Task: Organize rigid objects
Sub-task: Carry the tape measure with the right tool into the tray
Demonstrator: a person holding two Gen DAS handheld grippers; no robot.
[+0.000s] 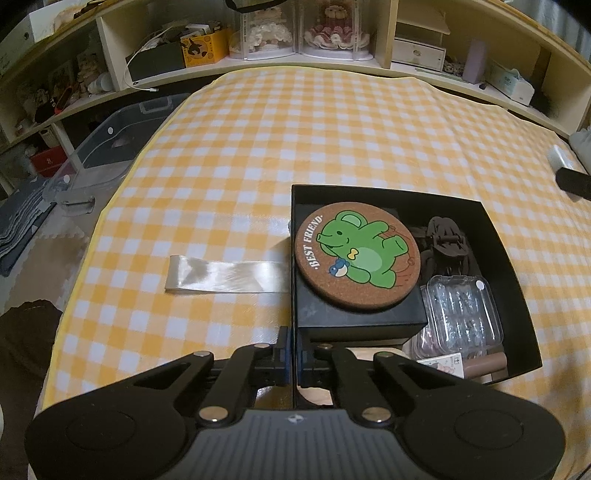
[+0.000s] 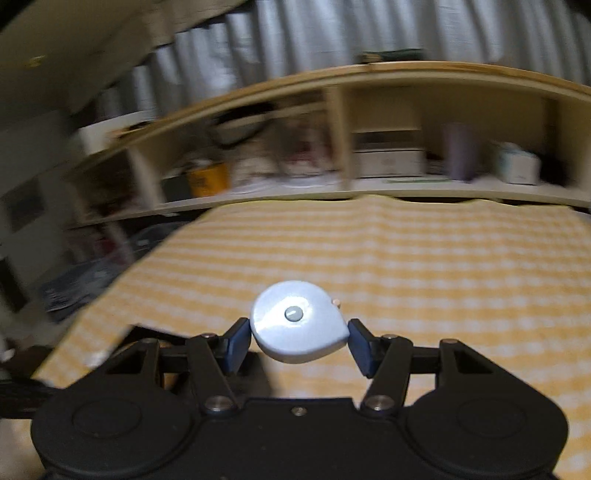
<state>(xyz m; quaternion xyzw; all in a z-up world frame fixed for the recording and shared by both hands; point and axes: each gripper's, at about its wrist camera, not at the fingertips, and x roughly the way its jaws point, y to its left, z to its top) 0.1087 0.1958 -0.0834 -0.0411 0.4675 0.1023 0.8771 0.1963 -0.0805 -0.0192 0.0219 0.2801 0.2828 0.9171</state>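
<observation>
Left tongs (image 1: 295,354) clamped on box (image 1: 517,295) wall, steadying. Right tongs (image 2: 299,341) clamped on tape measure (image 2: 299,325), aloft. Advice: lower level into free corner, release low.

A yellow and white checked cloth (image 1: 295,140) covered the surface. On it, to the left, lay a shiny strip of clear tape (image 1: 225,277). Behind the cloth stood a wooden shelf unit (image 1: 384,33) with several compartments. In them were two dolls in frilly dresses inside clear cases (image 1: 299,33), a yellow box (image 1: 203,48), a black box with a white cable (image 1: 155,62), a white drawer box (image 1: 417,53) and a tissue box (image 1: 511,83). A clear plastic storage bin (image 1: 107,147) stood on the floor at the left, near some folded grey fabric (image 1: 22,225). In the right wrist view, blurred pale curtains (image 2: 332,37) hung above the shelf
</observation>
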